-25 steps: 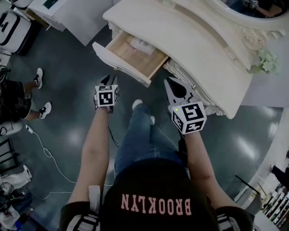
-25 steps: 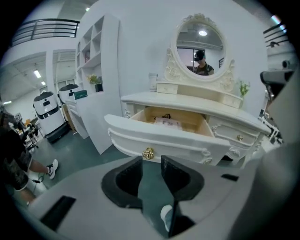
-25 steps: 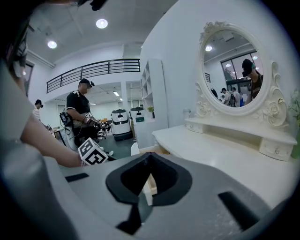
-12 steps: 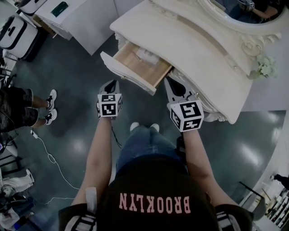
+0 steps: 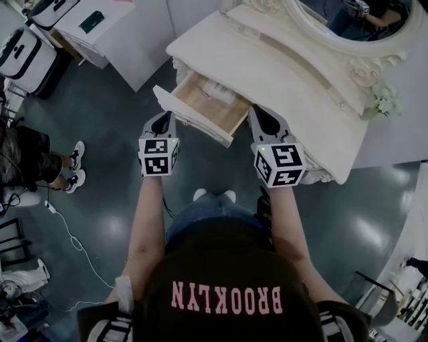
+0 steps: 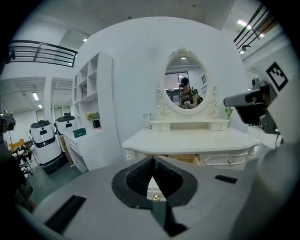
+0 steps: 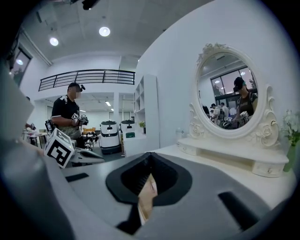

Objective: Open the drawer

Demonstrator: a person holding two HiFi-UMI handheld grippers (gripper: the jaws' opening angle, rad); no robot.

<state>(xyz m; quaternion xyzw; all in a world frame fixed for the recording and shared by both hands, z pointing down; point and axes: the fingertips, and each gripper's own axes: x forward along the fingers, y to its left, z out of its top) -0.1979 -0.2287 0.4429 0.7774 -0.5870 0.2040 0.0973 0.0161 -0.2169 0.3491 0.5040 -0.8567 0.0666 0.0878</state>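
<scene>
Two clenched, left hand-held gripper [image 5: 163, 117], right hand-held gripper [image 5: 256, 110], cream dressing table [image 5: 281, 73], open drawer [image 5: 194, 121], possibly papers [image 5: 217, 89] inside, glossy floor [image 5: 107, 187]

Finishes: painted wood, glossy floor, matt plastic.
Dressing table [image 5: 287, 73] smooth cream paint, satin sheen; drawer [image 5: 200, 101] bare pale wood inside, painted front, shiny brass-look knob [image 6: 154, 198]. Floor [image 5: 114, 133] dark, glossy, reflects lights. Left gripper [image 6: 152, 161] matt grey plastic, black ribbed pads [image 6: 138, 178]. Mirror [image 5: 354, 17] glass. Trousers [image 5: 200, 214] blue denim.
</scene>
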